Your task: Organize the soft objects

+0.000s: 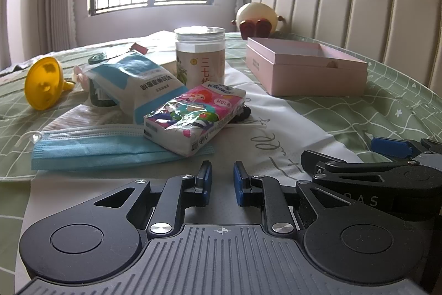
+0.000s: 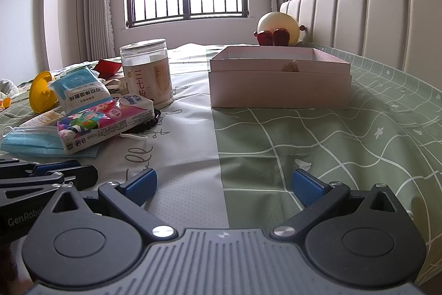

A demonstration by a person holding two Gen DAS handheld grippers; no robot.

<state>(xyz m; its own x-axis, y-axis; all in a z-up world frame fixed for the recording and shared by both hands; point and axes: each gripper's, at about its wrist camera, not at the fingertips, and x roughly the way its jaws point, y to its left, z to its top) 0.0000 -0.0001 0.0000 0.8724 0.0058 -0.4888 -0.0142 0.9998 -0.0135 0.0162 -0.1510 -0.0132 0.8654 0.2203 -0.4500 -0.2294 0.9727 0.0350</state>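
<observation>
Pink open box (image 2: 279, 90) sits nearly empty on the bed (image 2: 317, 145); tissue pack (image 1: 193, 116), face mask (image 1: 91, 148) and wipes pouch (image 1: 138, 82) remain piled left, unsorted. Left gripper (image 1: 222, 183) narrowly parted, right gripper (image 2: 223, 185) spread wide; both hold nothing.

Ahead-left of left hand-held gripper (image 1: 222, 185) w/ blue pads: light-blue mask (image 1: 94, 148), multicolour cartoon tissue pack (image 1: 193, 116), yellow funnel (image 1: 44, 82). Ahead-right: pink box (image 1: 306, 71). Bed cover (image 2: 331, 145): green, white grid.
</observation>
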